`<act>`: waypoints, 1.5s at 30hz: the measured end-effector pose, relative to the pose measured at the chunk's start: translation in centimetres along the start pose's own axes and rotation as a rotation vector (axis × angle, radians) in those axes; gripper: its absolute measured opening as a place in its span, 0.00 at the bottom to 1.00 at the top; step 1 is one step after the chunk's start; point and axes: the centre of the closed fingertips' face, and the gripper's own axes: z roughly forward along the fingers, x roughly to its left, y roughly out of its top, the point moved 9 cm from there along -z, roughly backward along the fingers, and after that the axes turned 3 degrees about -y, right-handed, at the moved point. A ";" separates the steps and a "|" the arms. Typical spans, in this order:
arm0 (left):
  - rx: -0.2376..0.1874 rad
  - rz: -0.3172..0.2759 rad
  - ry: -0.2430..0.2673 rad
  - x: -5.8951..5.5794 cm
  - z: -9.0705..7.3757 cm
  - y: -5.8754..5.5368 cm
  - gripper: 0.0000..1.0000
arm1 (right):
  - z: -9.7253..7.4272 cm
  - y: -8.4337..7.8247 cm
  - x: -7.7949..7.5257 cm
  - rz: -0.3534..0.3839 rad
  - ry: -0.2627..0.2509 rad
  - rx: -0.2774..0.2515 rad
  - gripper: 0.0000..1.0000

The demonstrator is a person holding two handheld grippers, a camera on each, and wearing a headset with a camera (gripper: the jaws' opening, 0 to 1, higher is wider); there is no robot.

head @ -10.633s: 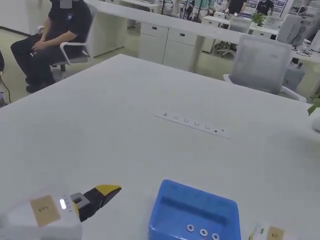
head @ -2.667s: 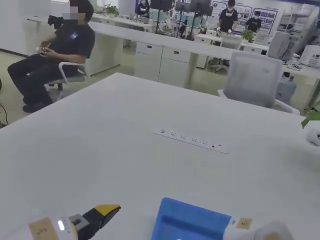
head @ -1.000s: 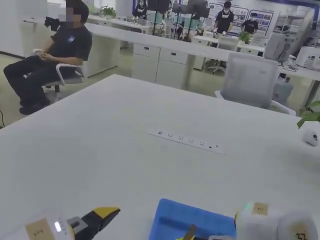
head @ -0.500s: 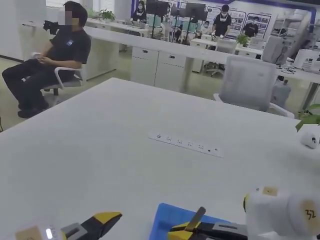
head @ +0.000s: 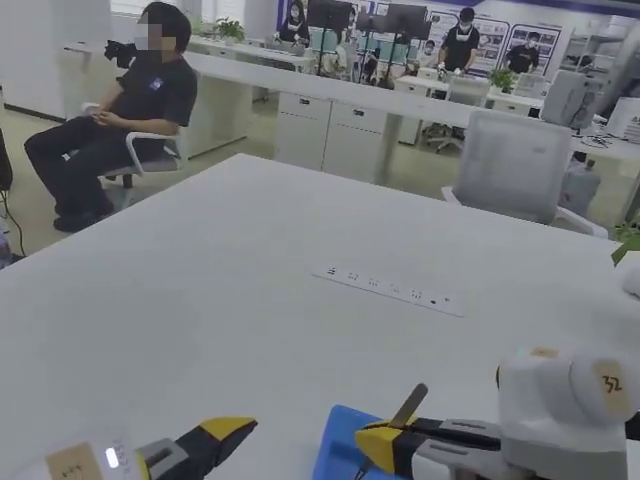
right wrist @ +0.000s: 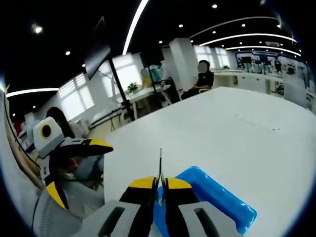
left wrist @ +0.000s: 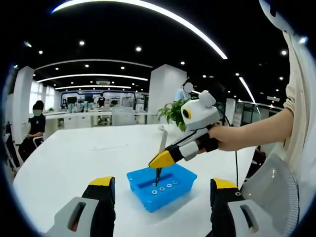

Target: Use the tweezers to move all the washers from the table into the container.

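At 7 o'clock in the head view the left tongs hover over the white tabletop; their own view shows the jaws standing wide apart with nothing between them. Toward 6 o'clock sits the blue container, with several washers lying flat in a row on its floor. The tweezers stand nearly upright over it, long axis vertical, points down just above the washers and blunt end up. At 5 o'clock the right tongs are clamped across the tweezers low on the shank, near the points. I judge the tweezers light, stiff and springy, so a squeeze across both blades should work them. The washers look small, thin and slick, best nipped by the rim.
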 end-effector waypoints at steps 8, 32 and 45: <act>0.005 0.001 0.005 0.0 0.0 0.0 0.80 | 1.1 -0.3 -1.1 0.012 -0.011 0.033 0.03; 0.002 -0.004 0.004 0.1 0.0 0.0 0.79 | 4.4 -1.8 -2.3 -0.050 -0.018 0.125 0.03; 0.016 0.005 0.009 0.3 0.1 -0.1 0.78 | 5.0 -2.3 -2.5 -0.076 -0.018 0.145 0.03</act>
